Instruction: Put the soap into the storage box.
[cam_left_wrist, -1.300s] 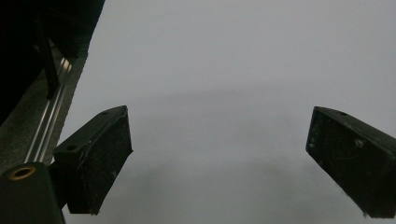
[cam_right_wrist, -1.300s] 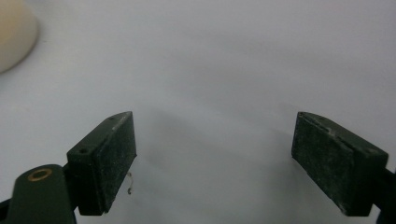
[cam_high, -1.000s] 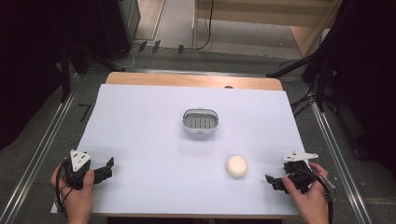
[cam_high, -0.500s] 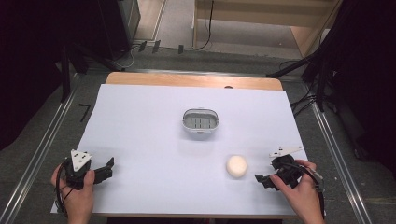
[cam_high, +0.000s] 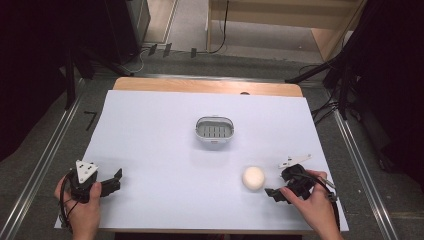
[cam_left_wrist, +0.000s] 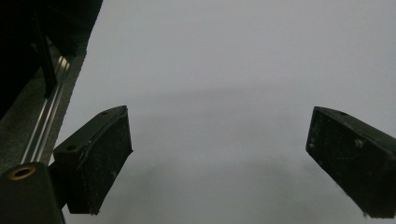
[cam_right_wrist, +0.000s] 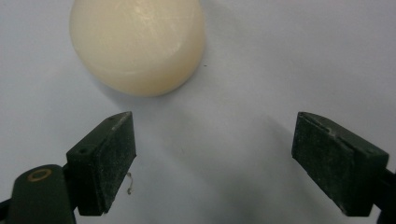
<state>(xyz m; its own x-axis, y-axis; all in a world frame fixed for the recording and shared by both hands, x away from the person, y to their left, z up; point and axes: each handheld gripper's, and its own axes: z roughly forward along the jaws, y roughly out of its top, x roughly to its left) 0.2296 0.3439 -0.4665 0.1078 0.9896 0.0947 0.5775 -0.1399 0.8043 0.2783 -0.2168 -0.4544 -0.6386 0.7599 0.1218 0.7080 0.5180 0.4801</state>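
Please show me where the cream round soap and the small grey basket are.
cream round soap (cam_high: 253, 177), high view, middle of its top.
small grey basket (cam_high: 214, 121), high view, far rim.

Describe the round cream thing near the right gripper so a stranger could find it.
Start at the white table sheet. Below and right of the small grey basket at its middle lies the cream ball, just ahead of the right gripper. It is the sheet's lone round, pale-yellow thing.

ball (cam_high: 253, 177) on table (cam_high: 150, 130) | basket (cam_high: 214, 131) behind it | right hand-held gripper (cam_high: 278, 190) beside ball
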